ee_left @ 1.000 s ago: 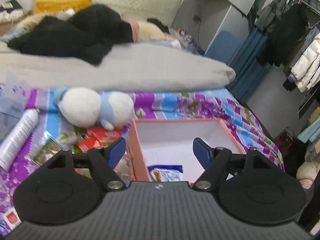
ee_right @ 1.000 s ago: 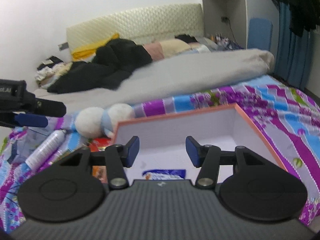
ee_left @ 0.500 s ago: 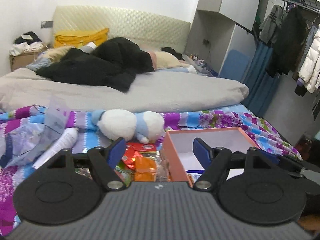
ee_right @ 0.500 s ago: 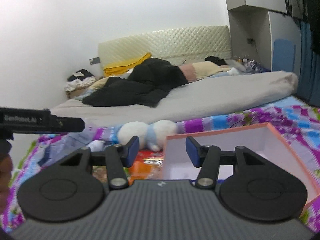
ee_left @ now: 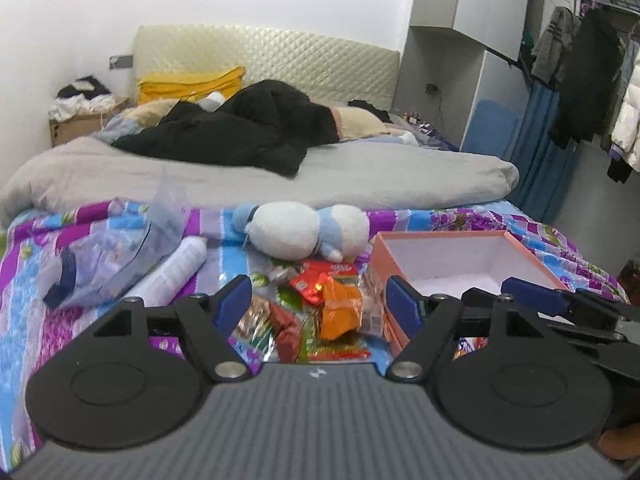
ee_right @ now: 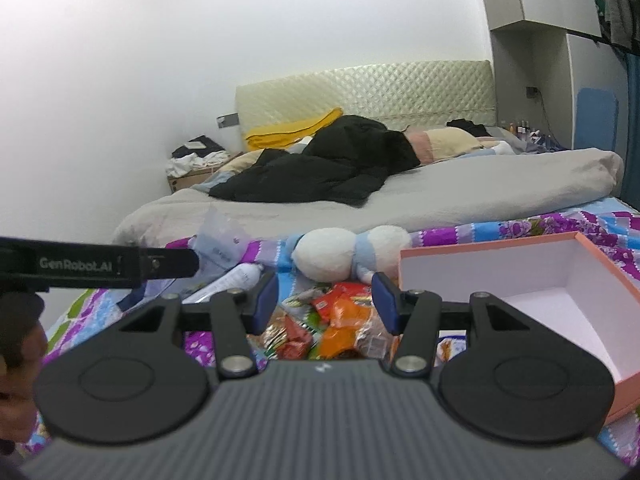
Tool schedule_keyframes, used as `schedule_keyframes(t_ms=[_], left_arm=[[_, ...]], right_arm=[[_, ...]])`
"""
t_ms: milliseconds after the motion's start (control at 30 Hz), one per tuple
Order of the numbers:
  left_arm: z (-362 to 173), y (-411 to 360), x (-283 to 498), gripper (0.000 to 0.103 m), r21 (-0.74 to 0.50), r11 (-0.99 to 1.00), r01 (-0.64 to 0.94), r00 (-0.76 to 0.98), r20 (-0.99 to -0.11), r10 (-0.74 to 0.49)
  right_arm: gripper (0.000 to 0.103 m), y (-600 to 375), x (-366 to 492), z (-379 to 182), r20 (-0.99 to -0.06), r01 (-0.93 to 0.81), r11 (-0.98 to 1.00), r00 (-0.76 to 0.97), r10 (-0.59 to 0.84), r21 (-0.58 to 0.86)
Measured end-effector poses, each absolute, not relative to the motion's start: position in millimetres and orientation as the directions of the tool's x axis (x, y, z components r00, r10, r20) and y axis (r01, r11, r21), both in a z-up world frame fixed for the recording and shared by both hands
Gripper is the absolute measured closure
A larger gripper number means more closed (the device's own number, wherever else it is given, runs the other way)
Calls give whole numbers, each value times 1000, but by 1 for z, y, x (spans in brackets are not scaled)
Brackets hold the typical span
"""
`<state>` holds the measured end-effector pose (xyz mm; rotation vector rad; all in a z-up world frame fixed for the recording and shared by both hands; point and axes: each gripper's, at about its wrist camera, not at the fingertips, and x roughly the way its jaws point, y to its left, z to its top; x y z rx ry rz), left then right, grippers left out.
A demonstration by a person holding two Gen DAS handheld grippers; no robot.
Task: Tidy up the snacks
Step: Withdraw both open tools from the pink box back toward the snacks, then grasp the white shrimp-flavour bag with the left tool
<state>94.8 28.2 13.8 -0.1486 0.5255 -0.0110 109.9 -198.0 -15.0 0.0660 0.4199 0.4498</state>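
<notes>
The left gripper (ee_left: 319, 300) is hanging wide open and empty, the right gripper (ee_right: 325, 297) gaping narrower, also empty. Beyond both, the snack packets (ee_left: 320, 312) are lying heaped on the bedspread (ee_left: 36, 264), just left of the box (ee_left: 460, 256).

The left tool (ee_left: 319, 300) hangs over a patterned bedspread (ee_left: 36, 264), its blue pads (ee_left: 234, 302) apart with nothing between them. Beyond the pads lies a heap of snack packets (ee_left: 320, 312), red, orange and green. Just right of the heap stands an open pink box (ee_left: 464, 236) with a white inside. Behind the snacks lies a white and blue plush toy (ee_left: 300, 230); to the left, a white spray can (ee_left: 172, 272) and a clear plastic bag (ee_left: 116, 248). The right tool (ee_left: 560, 304) enters from the right edge, by the box.
</notes>
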Motion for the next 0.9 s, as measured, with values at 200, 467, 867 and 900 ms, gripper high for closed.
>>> schedule_keyframes(t_ms=[200,467,867,900], left_arm=[[4,47,66,25,-138,987,-87,868,-497,7],[-22,66,30,25,-136,982,-135,845,-532,43],[-87,96,2,25,-177,963,-203,770,-637,45],[-92,99,2,25,-177,963,-203,761,-647,42]], right_arm=[[49,-188,89,-26,-389,-421,896,808,442,143],[49,-181,61,-45,-411,-428,891,793,449,150],[49,-166,22,-85,-468,-440,890,766,441,120],[49,-164,22,-88,-478,-444,888,758,444,122]])
